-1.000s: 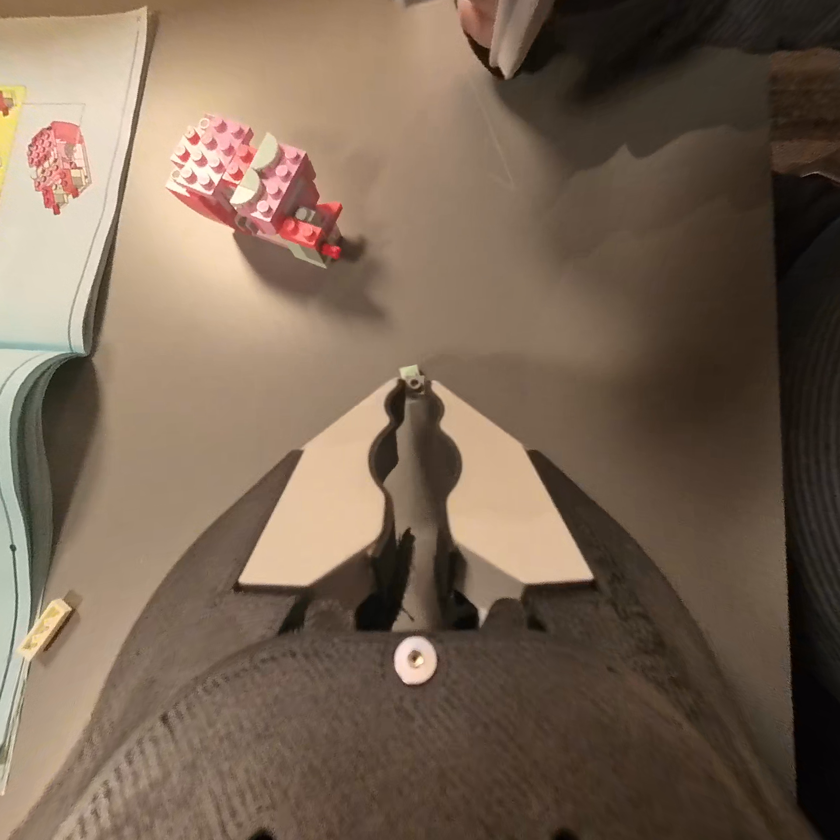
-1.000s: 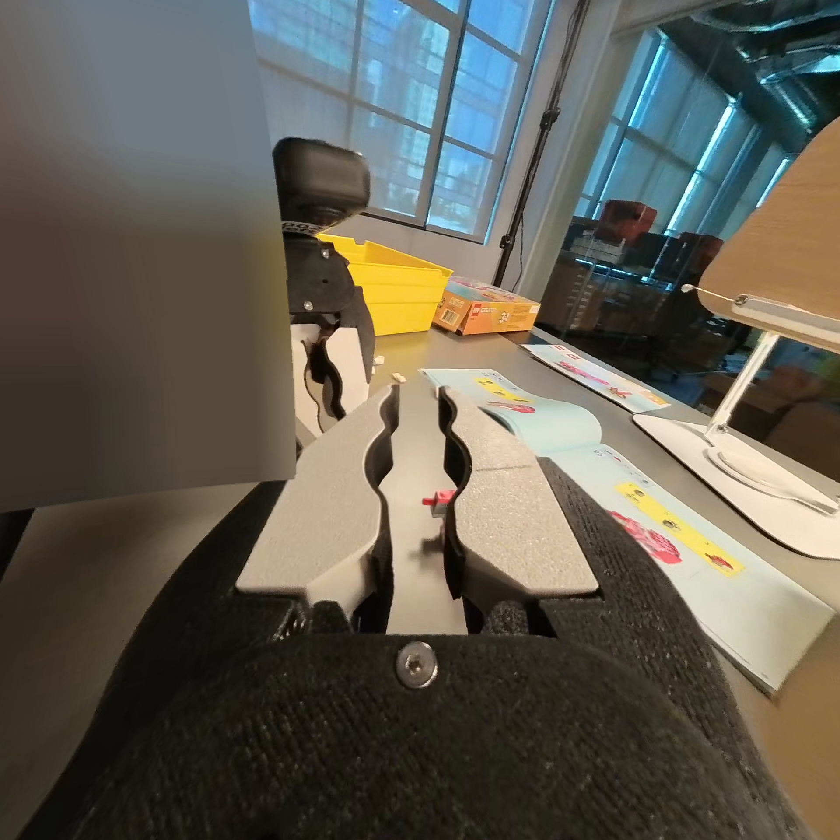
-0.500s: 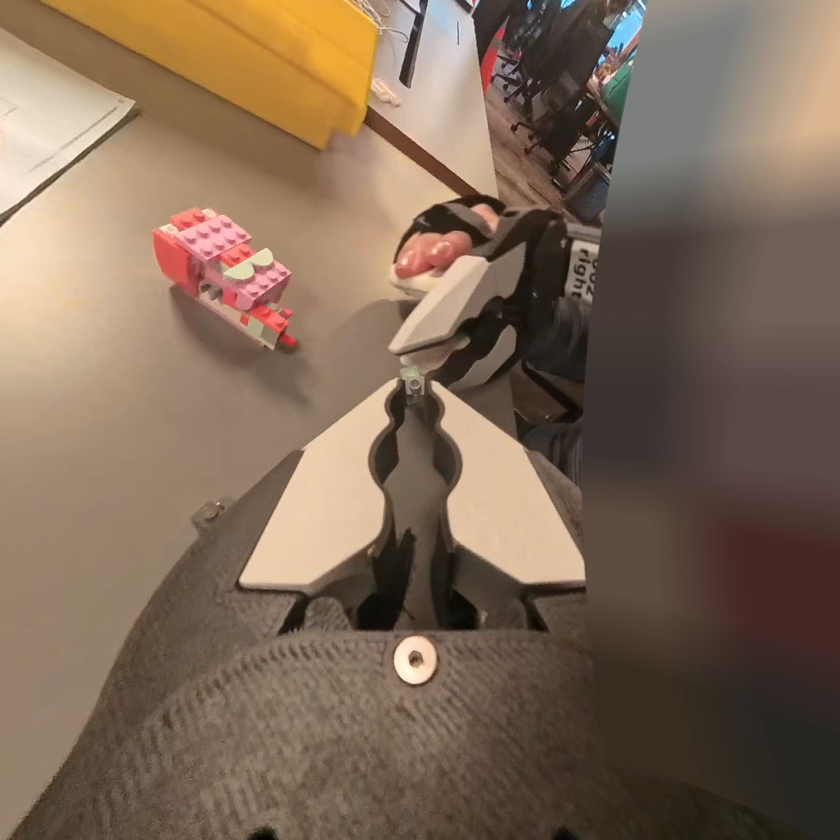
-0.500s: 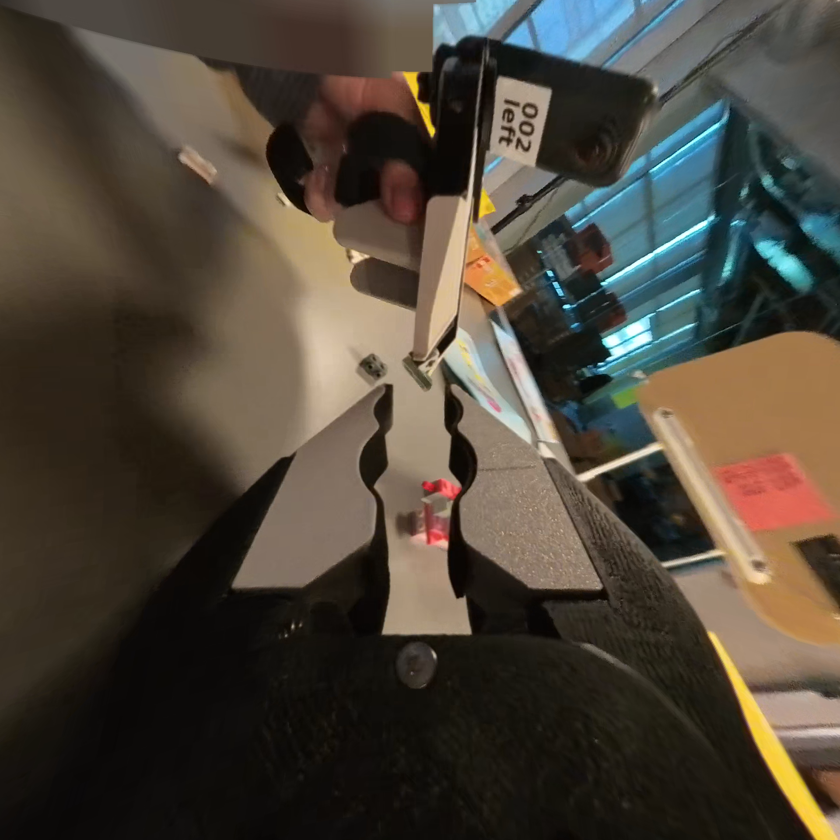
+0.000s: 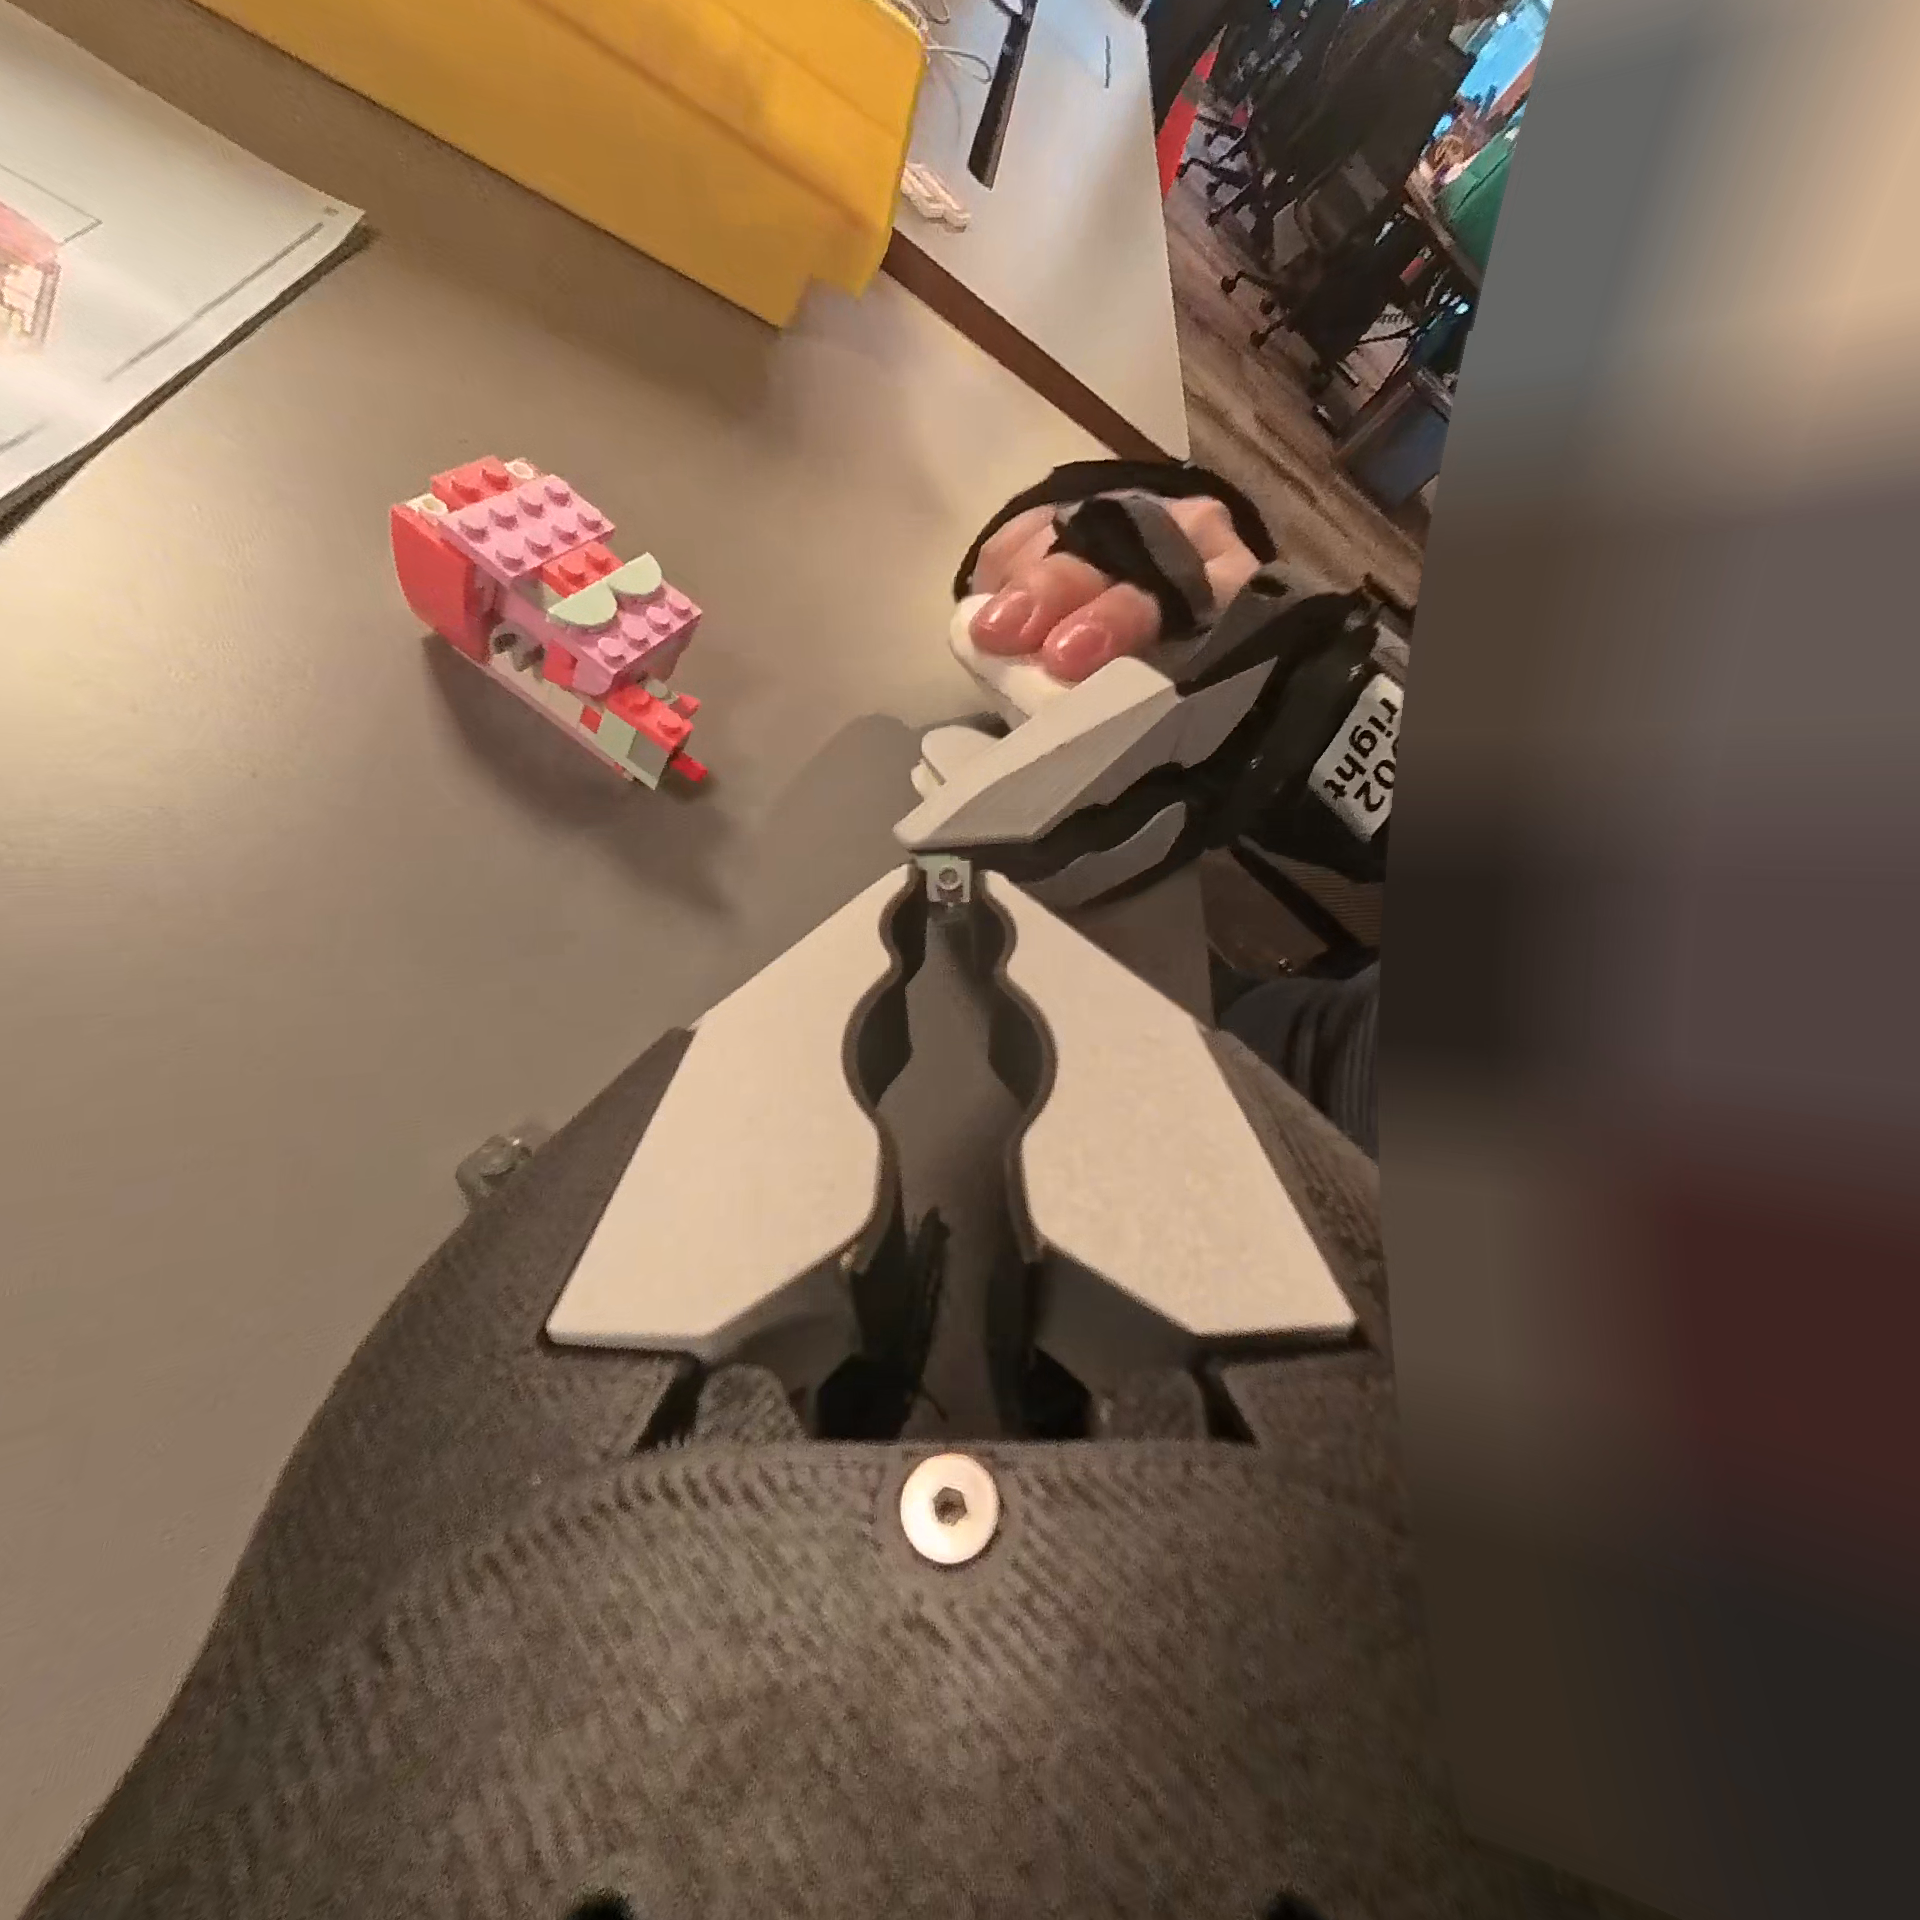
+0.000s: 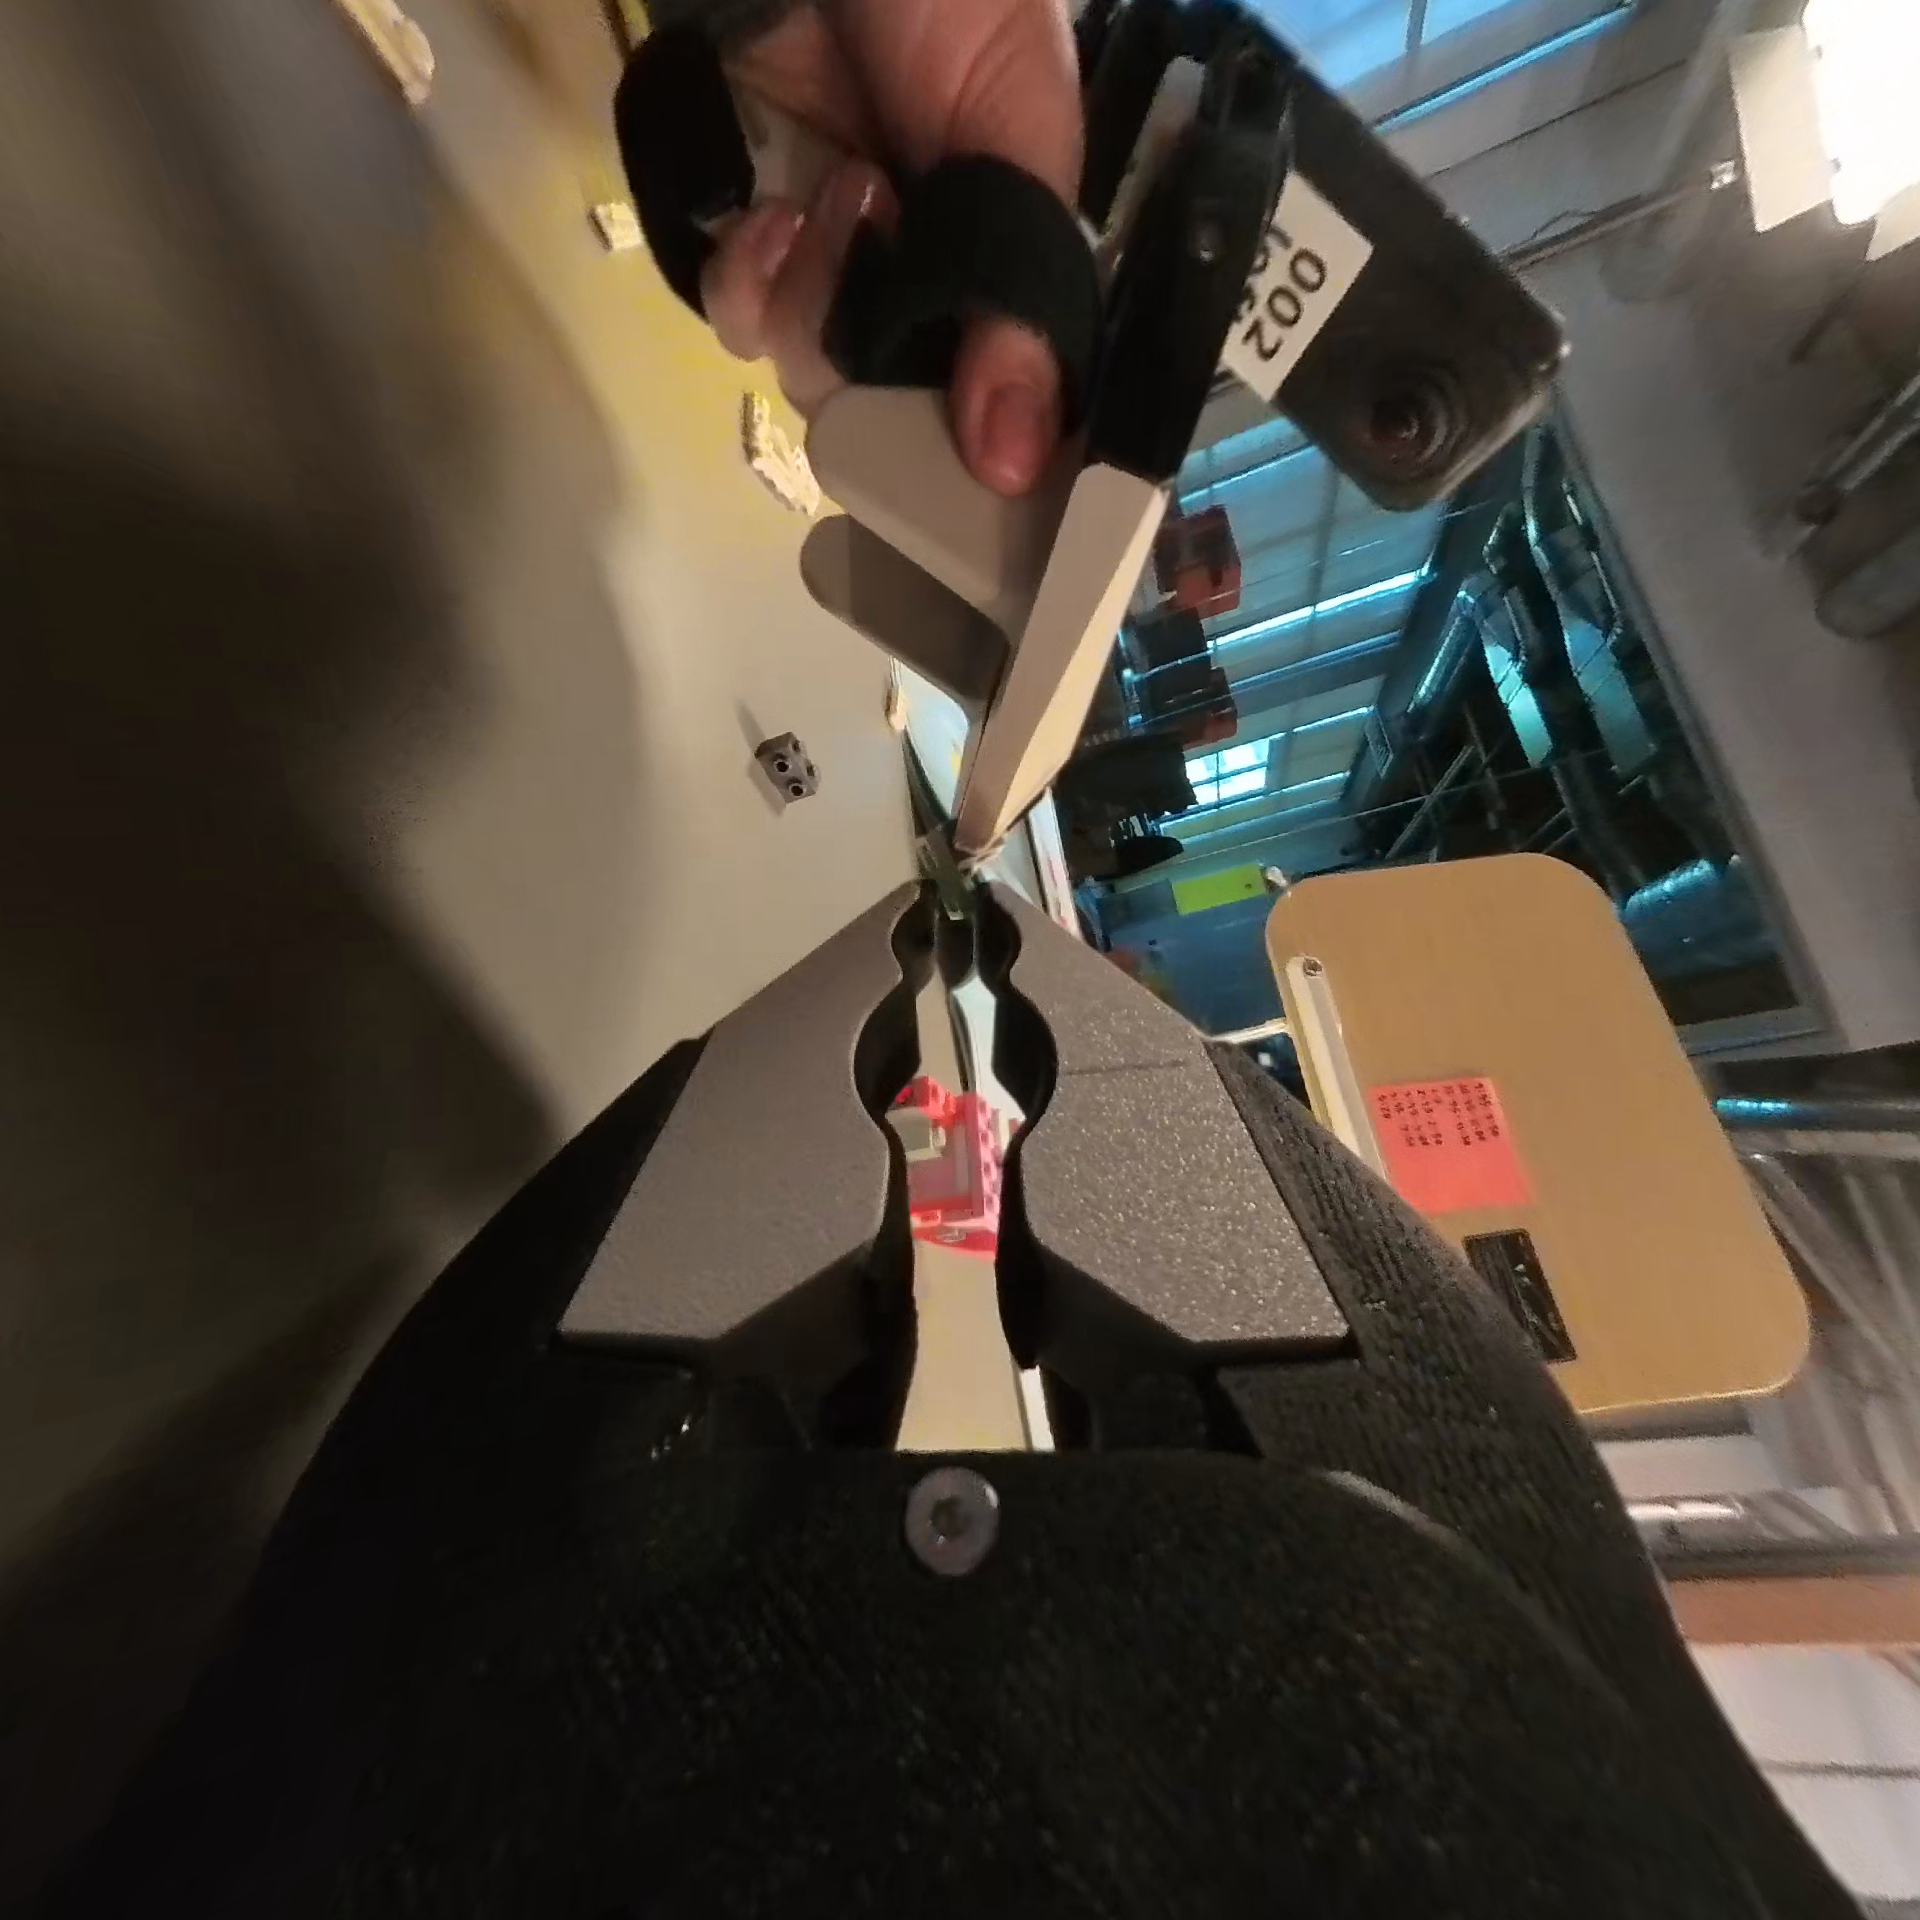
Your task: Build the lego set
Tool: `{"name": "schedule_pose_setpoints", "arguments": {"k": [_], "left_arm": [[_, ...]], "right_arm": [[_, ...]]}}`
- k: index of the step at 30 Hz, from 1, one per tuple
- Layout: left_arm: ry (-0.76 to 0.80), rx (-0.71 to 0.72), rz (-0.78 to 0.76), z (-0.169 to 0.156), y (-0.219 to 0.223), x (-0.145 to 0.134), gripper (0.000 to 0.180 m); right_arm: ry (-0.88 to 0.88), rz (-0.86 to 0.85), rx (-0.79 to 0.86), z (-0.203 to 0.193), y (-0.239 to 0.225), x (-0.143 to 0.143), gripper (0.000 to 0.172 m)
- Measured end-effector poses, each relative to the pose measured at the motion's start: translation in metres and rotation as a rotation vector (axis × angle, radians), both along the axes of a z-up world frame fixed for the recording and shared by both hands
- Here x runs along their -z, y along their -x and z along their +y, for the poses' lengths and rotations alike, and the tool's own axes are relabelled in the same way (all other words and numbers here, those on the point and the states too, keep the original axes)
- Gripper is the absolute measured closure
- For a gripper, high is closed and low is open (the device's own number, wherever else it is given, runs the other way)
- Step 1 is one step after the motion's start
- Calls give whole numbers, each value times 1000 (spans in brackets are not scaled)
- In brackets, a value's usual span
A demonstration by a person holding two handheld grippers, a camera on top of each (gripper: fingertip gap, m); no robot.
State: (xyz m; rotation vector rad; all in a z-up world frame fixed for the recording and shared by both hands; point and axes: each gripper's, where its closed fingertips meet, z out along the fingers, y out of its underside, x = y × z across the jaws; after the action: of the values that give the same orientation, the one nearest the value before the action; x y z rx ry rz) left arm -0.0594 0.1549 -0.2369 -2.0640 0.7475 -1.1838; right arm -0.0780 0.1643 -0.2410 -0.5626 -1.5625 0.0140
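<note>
Left wrist view: left tool [image 5: 948,885] clamped on small pale-green piece [image 5: 948,881], raised above grey worktop [image 5: 260,935]; right tool [image 5: 940,847] meeting same piece from above; pink-red brick model [image 5: 551,623] lying well apart.
Right wrist view: right tool [image 6: 951,902] closed on piece [image 6: 943,868]; grey brick [image 6: 787,779] on worktop.

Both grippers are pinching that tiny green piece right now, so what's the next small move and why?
Probably ease the left gripper open. Both its tips and the right gripper close on the small green piece held above the table, so one should let go.
</note>
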Motion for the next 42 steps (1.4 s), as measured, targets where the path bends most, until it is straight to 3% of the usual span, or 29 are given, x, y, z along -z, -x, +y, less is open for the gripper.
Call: {"name": "schedule_pose_setpoints", "arguments": {"k": [6,9,14,18,30,42], "left_arm": [[-54,-77,-16,11,5,-11,165],[-86,-141,13,22,18,-12,180],[-110,-72,24,15,10,-14,170],[-131,-23,119,11,4,-3,168],[-122,39,138,8,3,1,167],[-161,-58,166,18,5,-1,173]], "right_arm": [[-13,-30,89,10,0,3,169],[22,-42,115,15,-1,5,169],[16,-58,124,15,-1,8,169],[11,-65,118,14,0,9,169],[0,-56,97,9,0,7,170],[34,-33,195,18,-1,3,170]]}}
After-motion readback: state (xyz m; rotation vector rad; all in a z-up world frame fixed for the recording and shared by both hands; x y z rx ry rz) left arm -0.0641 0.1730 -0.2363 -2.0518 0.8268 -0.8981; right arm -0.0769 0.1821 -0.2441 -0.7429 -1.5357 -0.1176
